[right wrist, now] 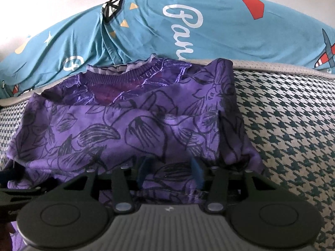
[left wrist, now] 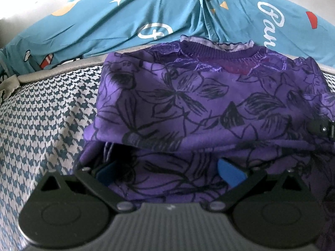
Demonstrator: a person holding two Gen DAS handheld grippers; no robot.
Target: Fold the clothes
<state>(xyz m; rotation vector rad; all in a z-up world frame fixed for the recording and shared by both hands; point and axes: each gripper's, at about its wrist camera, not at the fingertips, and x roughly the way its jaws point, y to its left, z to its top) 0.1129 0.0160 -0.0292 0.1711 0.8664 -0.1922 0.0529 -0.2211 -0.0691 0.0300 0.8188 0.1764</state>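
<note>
Folds of the purple floral top (left wrist: 188,104) hid the fingertips (left wrist: 229,172) of the left gripper (left wrist: 167,173), and the right gripper (right wrist: 169,173) was likewise buried. White lettering (right wrist: 184,27) on the teal bedding (right wrist: 230,31) ran out of sight behind the garment's collar.

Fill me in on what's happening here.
A person is folding a purple top on a houndstooth bed, one tool in each hand. Both the left tool and the right tool are open, at the near edge of the folded-over cloth. A blue pillow lies behind.
</note>
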